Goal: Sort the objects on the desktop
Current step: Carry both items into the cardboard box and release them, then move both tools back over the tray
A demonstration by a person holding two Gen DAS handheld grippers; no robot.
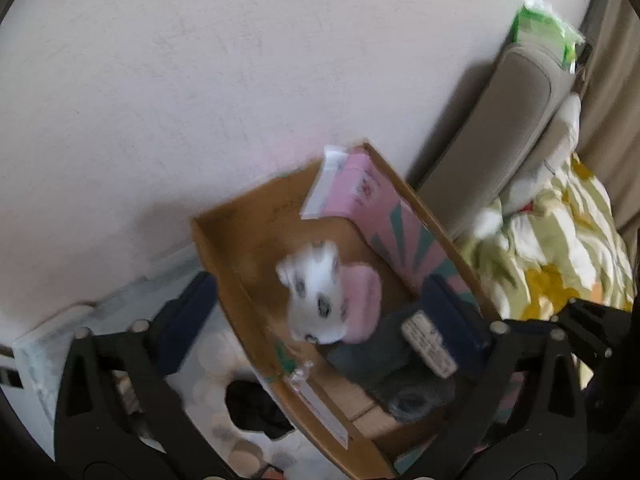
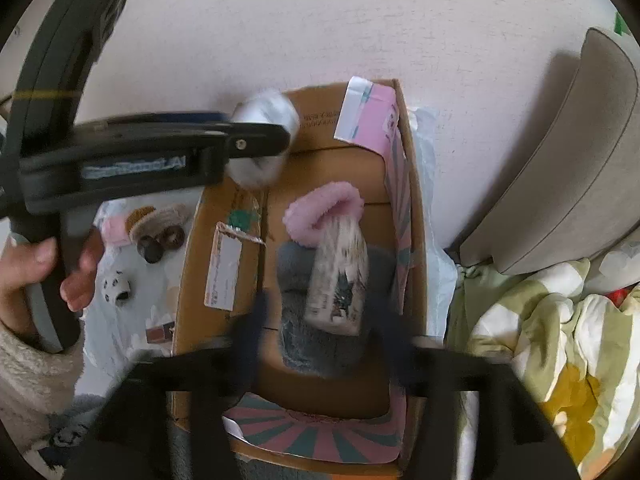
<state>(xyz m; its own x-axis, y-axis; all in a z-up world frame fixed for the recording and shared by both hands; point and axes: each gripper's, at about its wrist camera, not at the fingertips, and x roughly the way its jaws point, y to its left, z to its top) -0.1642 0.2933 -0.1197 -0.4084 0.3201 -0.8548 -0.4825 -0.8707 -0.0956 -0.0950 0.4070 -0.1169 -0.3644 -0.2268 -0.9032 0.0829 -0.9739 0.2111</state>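
The right gripper point(image 2: 320, 340) points steeply down into the open brown cardboard box point(image 2: 416, 208), its dark blue padded fingers point(image 2: 252, 328) spread apart, nothing pressed between them. Directly under and between those fingers lies a grey fuzzy slipper point(image 2: 296, 280) with a pale printed paper packet point(image 2: 338, 280) on top of it; the packet's long axis runs away from the camera, roughly in line with the fingers. Just past it, a pink fluffy slipper point(image 2: 320, 212) touches the packet's far end.

The left gripper point(image 1: 320, 312) also stands wide open over the same box. In the left wrist view, a small white plush toy with dark eyes point(image 1: 316, 296) sits blurred between the spread fingers, no pad touching it; I judge it to be loose above the box floor, beside the pink slipper. In the right wrist view it shows near the box's far left wall.

Beyond, a pink patterned carton point(image 2: 380, 120) leans on the far wall. Small objects remaining outside lie left of the box, nearer the left hand point(image 2: 44, 264), so that hand looks better placed for the next pick
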